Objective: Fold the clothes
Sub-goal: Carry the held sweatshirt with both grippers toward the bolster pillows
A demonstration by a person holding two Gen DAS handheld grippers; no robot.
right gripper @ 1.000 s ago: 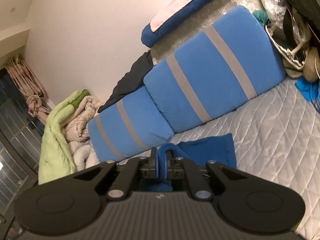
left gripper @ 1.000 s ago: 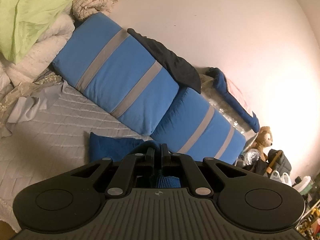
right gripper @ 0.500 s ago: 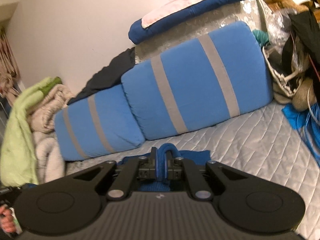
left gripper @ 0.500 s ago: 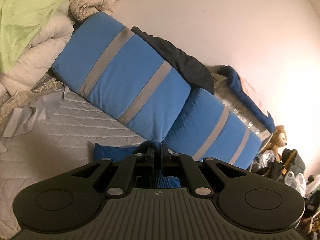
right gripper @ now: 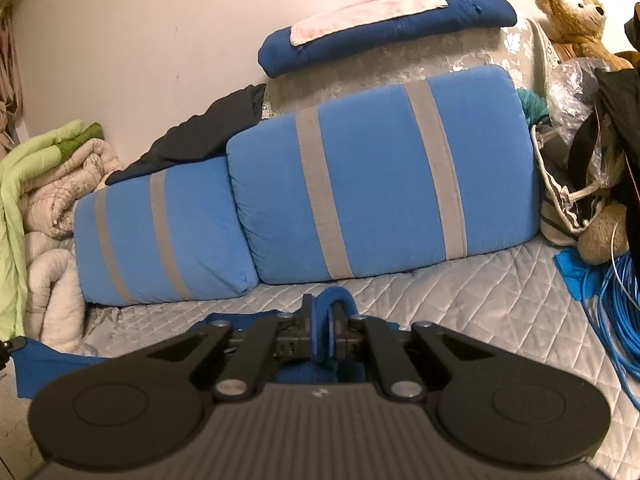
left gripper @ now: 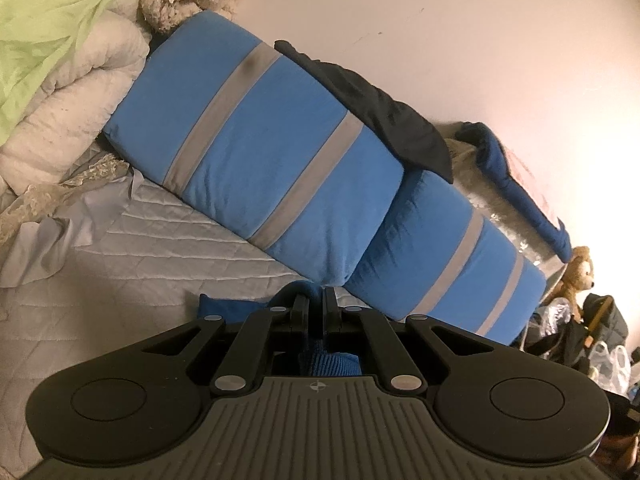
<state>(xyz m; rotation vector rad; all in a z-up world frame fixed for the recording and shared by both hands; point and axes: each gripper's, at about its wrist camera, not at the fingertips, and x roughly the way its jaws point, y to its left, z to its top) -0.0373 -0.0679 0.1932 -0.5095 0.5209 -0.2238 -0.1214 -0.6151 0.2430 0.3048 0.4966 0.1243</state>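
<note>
A dark blue garment [left gripper: 224,306] lies on the grey quilted bed [left gripper: 160,248], mostly hidden under the gripper body. My left gripper [left gripper: 315,300] is shut on a fold of it; blue cloth bulges just past the fingertips and shows again behind the jaws. In the right wrist view my right gripper [right gripper: 326,312] is shut on another fold of the same blue garment [right gripper: 332,300], which loops over the fingertips. More of the cloth spreads out to the lower left. Both grippers sit low over the bed [right gripper: 460,300], facing the cushions.
Two blue cushions with grey stripes [right gripper: 380,184] lean on the wall, a dark garment [right gripper: 200,136] draped on them. Piled blankets [left gripper: 60,60] fill the left. A folded blue and pink cloth [right gripper: 384,28], a teddy bear [right gripper: 572,12], bags and a blue cable [right gripper: 616,312] crowd the right.
Both grippers moved toward the cushions while keeping hold of the blue garment. The right view rolled to level. Less of the garment shows beyond the fingers.
</note>
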